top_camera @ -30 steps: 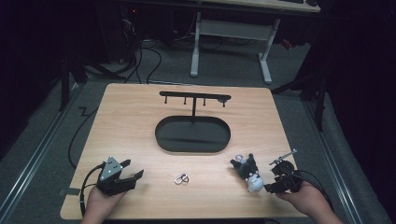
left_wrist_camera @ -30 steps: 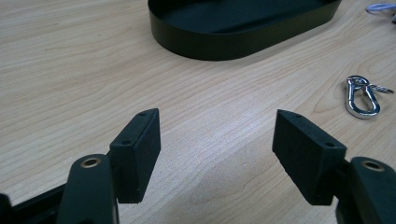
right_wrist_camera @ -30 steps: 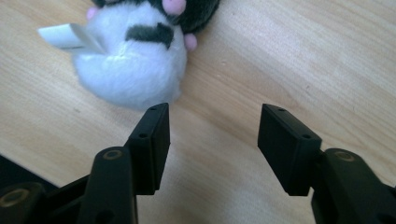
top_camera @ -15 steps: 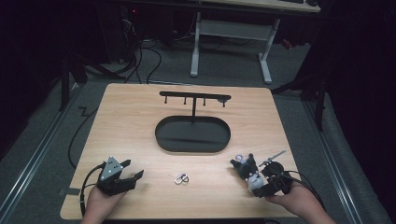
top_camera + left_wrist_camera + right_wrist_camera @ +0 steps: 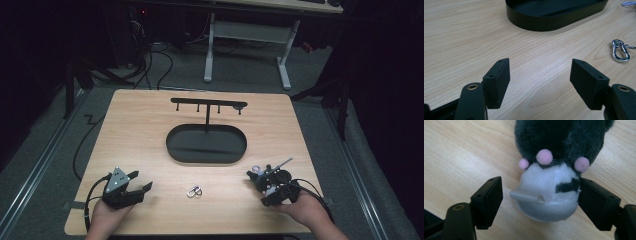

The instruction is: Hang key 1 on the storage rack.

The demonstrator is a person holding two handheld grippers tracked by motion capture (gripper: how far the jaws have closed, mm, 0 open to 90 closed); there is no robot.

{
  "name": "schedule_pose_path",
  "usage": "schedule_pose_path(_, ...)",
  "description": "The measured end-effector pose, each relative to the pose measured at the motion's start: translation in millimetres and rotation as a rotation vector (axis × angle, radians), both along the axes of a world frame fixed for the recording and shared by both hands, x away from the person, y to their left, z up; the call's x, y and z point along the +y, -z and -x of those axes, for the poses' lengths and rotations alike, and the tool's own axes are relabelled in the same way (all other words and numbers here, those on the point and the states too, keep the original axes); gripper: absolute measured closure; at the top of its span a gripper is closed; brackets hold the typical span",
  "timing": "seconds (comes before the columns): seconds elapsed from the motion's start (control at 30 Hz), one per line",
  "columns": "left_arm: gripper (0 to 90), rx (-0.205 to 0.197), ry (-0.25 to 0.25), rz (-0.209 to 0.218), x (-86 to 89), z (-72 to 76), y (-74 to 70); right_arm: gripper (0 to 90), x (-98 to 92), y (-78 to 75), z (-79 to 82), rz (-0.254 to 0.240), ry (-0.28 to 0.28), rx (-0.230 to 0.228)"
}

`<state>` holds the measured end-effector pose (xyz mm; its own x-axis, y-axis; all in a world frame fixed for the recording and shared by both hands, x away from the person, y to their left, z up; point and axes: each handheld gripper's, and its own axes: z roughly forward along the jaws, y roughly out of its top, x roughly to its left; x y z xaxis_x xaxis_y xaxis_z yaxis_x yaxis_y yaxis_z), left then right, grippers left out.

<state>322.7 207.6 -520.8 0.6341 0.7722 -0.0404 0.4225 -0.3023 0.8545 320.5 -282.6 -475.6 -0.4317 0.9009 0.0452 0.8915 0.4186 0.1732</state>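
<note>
A plush toy with a dark grey furry body, a white end and small pink pompoms lies on the wooden table at the front right. My right gripper straddles its white end. Its jaws have just been opening; the right pad touches the toy's side and the left pad stands clear of it. My left gripper rests open at the front left with nothing between its pads. A silver carabiner clip lies between the two hands.
A black oval tray sits in the middle of the table, with a black hook rack standing at its far side. A small lilac loop lies beside the toy. Cables and desk legs are on the floor beyond.
My right hand has slid left across the table until its jaws straddle the plush toy, and the jaws have widened. The left hand has kept still.
</note>
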Motion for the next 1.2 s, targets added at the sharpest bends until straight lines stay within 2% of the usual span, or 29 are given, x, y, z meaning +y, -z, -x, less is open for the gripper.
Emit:
schedule_pose_path(0.07,33.0,-0.001,-0.001,0.0,0.3,-0.3,0.1,27.2,-2.0,0.9,-2.4,0.013,-0.015,-0.011)
schedule_pose_path(0.37,33.1,0.002,0.002,-0.001,-0.5,-0.1,0.3,36.4,-8.4,6.0,-5.9,-0.027,0.036,-0.011)
schedule_pose_path(0.77,33.5,0.005,0.003,-0.006,-0.7,-0.2,1.2,48.0,-9.5,6.0,-5.1,-0.038,0.031,-0.031)
schedule_pose_path(0.83,33.6,0.004,0.004,-0.007,-0.9,0.0,1.3,48.3,-9.7,3.5,-5.3,-0.036,0.03,-0.024)
schedule_pose_path(1.0,33.7,0.001,0.004,-0.007,-0.7,0.0,1.1,48.3,-9.2,-7.5,-4.6,-0.045,0.023,-0.045)
schedule_pose_path(1.2,33.6,-0.001,0.006,-0.009,-1.2,0.8,0.8,48.3,-12.3,-19.1,-6.6,-0.076,0.037,-0.056)
